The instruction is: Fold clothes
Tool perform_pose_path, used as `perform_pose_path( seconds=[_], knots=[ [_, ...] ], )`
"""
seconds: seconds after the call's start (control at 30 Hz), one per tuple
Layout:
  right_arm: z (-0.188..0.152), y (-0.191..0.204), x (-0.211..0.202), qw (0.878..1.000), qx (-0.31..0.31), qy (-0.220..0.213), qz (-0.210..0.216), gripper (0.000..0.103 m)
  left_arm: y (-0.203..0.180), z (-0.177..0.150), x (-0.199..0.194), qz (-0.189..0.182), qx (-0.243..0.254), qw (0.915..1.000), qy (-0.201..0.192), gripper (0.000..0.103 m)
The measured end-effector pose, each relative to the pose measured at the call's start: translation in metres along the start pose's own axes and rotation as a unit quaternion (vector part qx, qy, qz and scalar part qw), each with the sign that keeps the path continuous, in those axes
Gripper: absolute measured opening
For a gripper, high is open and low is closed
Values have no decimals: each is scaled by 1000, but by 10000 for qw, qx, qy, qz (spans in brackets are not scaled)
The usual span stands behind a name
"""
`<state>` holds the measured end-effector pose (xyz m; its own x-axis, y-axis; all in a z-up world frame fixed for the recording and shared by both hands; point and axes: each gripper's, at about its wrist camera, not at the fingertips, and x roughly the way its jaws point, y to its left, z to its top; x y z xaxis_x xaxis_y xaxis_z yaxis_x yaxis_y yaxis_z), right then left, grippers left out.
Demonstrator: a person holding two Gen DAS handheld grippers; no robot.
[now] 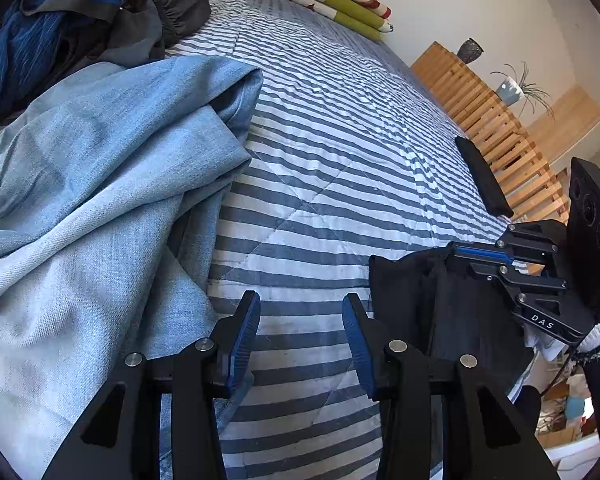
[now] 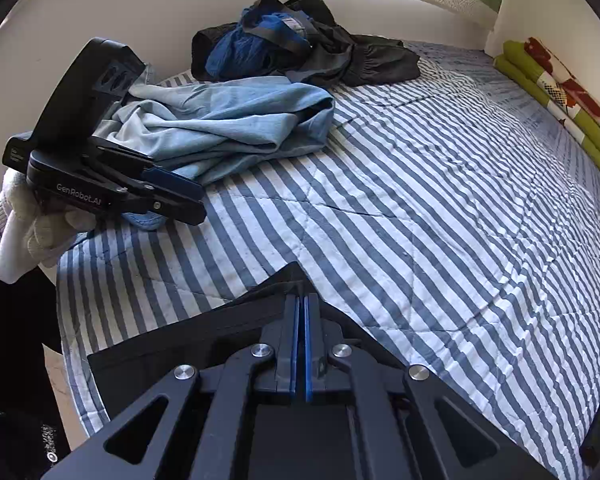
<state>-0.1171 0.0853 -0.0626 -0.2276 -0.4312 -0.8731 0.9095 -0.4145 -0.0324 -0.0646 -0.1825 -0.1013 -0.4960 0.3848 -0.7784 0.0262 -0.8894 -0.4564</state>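
Note:
A black garment lies at the near edge of the bed, and my right gripper is shut on its raised corner. The left wrist view shows the same black garment hanging from the right gripper. My left gripper is open and holds nothing. It hovers over the striped bedspread, between the black garment and a crumpled light blue denim garment. In the right wrist view, a gloved hand holds the left gripper beside the denim garment.
A heap of dark and blue clothes sits at the far wall. A folded green and red blanket lies at the bed's far end. A folded black item rests by the wooden slats, where vases stand.

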Motion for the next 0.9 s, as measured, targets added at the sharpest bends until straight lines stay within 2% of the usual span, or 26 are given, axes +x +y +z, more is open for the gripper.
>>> perform_pose_path(
  seconds=[0.17,0.23,0.3,0.4,0.53,0.57,0.63,0.73,0.83,0.9],
  knots=[
    [10,-2,22,9999,169,3,-35,2,-7,2,-4,-34,77,10000,-9,46],
    [15,1,31,9990,180,131,-381,9,-10,1,-6,-66,116,9999,-2,46],
    [16,1,27,9982,285,59,-523,18,-13,-3,-9,-61,186,9998,3,46],
    [5,12,0,9974,367,-133,-610,18,-13,-9,-15,-24,251,9997,13,46],
    [-31,65,-32,9989,377,-231,160,18,-10,-12,-25,-45,161,9998,-64,46],
    [-42,85,-34,9988,250,-195,370,18,-10,-12,-28,-73,132,9998,-95,46],
    [-58,124,-31,9985,-157,-85,525,18,-12,-13,-34,-132,127,9997,-157,46],
    [-74,165,-15,9967,-726,110,346,20,-16,-16,-40,-123,148,9996,-213,46],
    [-79,178,2,9954,-880,305,217,23,-16,-20,-45,-125,123,9995,-260,46],
    [-81,183,10,9939,-1039,369,-63,25,-14,-21,-48,-146,80,9994,-292,46]
  ],
)
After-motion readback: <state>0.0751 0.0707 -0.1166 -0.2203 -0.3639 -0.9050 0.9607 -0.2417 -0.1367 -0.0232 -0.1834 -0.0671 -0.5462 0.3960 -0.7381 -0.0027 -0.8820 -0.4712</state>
